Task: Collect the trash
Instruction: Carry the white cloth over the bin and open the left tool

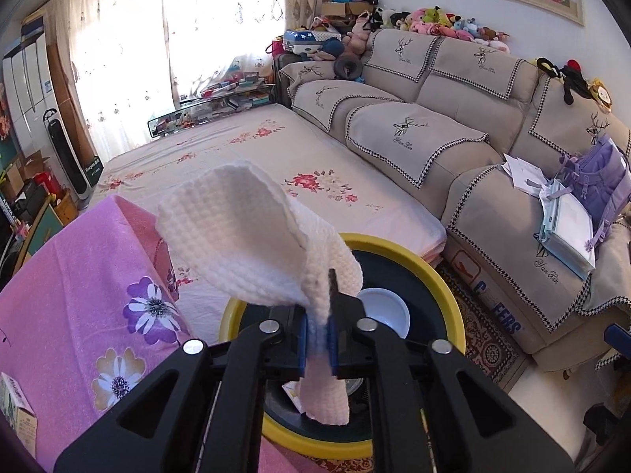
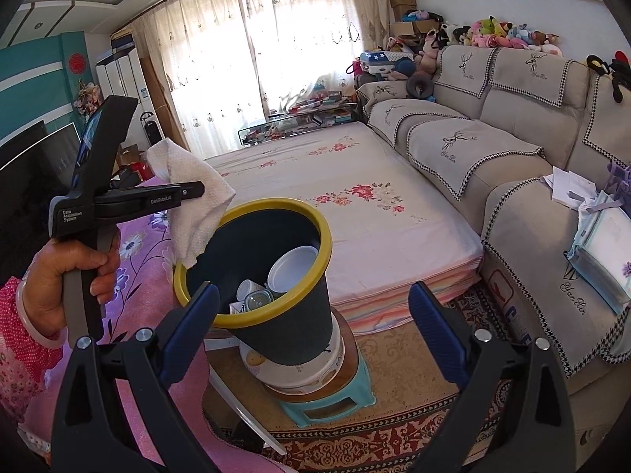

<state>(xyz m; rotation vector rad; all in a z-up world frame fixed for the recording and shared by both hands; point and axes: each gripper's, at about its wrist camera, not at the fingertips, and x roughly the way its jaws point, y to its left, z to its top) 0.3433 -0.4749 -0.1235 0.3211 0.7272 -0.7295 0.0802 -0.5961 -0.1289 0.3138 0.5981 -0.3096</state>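
Note:
A white textured paper towel [image 1: 236, 236] sticks up from my left gripper [image 1: 318, 327], and its tail hangs down over the trash bin. The blue pads [image 1: 303, 339] sit against the towel on both sides. In the right wrist view the same left gripper [image 2: 197, 189] holds the towel [image 2: 189, 197] just above the bin's left rim, with a person's hand [image 2: 71, 272] on the handle. The dark bin with a yellow rim [image 2: 276, 205] [image 1: 445, 287] holds a white cup [image 2: 292, 268] [image 1: 384, 307] and other small containers. My right gripper [image 2: 313, 295] stands open and empty, in front of the bin.
The bin rests on a white tub atop a teal stool [image 2: 327, 398] over a patterned rug. A pink floral cloth [image 1: 79, 276] covers the surface at left, with a small box [image 1: 15, 406] on it. A floral mattress [image 1: 276, 157] and a beige sofa [image 1: 473, 138] lie beyond.

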